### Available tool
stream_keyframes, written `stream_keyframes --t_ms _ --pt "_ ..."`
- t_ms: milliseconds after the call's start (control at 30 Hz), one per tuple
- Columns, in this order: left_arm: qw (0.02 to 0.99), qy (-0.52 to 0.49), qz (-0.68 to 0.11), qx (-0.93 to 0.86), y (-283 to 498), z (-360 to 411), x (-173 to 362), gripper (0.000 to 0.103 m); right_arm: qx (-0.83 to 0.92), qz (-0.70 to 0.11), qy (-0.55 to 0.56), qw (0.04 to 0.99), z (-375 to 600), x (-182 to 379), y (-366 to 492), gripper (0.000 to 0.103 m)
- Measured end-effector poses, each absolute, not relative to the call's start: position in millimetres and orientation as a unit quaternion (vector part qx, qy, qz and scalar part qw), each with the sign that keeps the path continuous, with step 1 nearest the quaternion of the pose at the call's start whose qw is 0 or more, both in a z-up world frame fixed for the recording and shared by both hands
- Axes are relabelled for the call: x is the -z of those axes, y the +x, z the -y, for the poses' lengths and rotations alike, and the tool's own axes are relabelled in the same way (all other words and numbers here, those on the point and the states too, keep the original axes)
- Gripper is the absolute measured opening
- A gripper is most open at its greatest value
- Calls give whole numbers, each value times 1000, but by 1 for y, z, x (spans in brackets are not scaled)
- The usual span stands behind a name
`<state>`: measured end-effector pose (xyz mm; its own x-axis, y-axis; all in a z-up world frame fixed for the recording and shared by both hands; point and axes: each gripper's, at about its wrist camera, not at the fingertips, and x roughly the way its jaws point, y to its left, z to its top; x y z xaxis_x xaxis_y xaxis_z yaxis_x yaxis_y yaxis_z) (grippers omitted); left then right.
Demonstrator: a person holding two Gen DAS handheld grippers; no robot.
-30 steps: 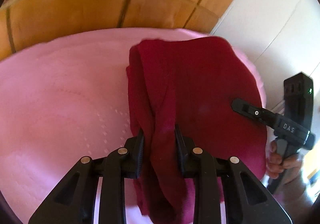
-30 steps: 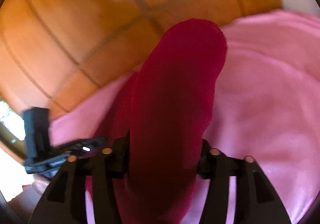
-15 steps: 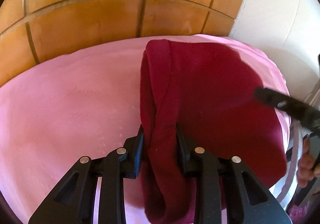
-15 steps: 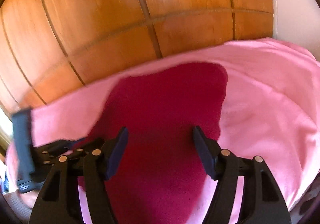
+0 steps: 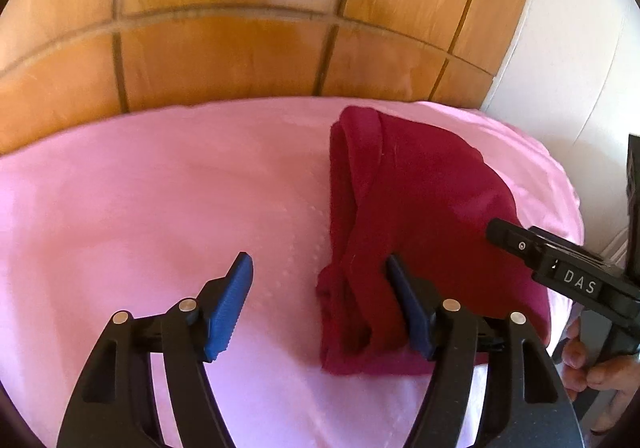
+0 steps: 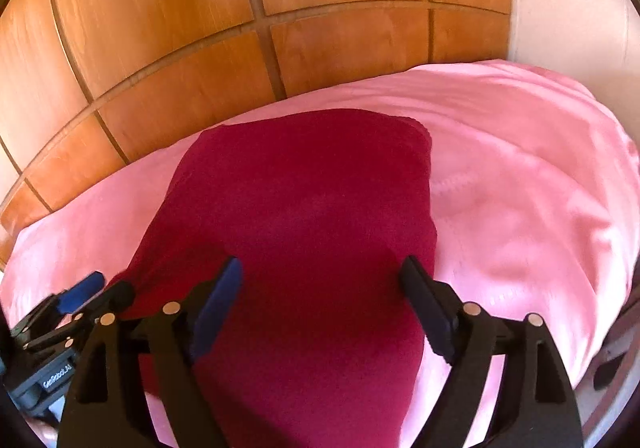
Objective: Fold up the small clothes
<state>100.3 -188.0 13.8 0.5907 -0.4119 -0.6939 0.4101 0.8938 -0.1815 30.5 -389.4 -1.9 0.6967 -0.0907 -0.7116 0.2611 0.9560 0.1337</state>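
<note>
A dark red garment (image 5: pixel 420 216) lies folded on the pink sheet (image 5: pixel 160 208); it also shows in the right wrist view (image 6: pixel 304 216). My left gripper (image 5: pixel 320 300) is open at the garment's near left edge, its right finger against the bunched fold, holding nothing. My right gripper (image 6: pixel 320 304) is open just above the garment's near part, empty. In the left wrist view the right gripper (image 5: pixel 560 268) reaches in from the right over the garment's edge. In the right wrist view the left gripper (image 6: pixel 76 300) sits at the lower left.
A wooden panelled headboard (image 5: pixel 240 48) runs behind the pink sheet, also in the right wrist view (image 6: pixel 200 48). A white wall (image 5: pixel 572 48) stands at the right. The sheet drops off at its right edge (image 6: pixel 600 248).
Both grippers have opened and let go of the red garment, which has dropped flat onto the sheet. Both have pulled back a little.
</note>
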Motion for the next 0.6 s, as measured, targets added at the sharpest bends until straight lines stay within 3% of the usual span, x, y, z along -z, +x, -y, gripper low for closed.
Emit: stream_keyframes --t_ms 333,467,533,600 --pt "914 5 -352 202 61 161 -28 76 156 -345 69 923 347 3 -15 100" --pt "922 8 -344 178 47 149 -33 76 180 -333 69 923 339 5 -33 100" --pt "925 12 -339 170 42 145 -35 83 181 -333 79 922 337 6 -41 101" --pt "929 11 -331 163 37 140 -38 83 189 -333 80 920 336 7 -44 101"
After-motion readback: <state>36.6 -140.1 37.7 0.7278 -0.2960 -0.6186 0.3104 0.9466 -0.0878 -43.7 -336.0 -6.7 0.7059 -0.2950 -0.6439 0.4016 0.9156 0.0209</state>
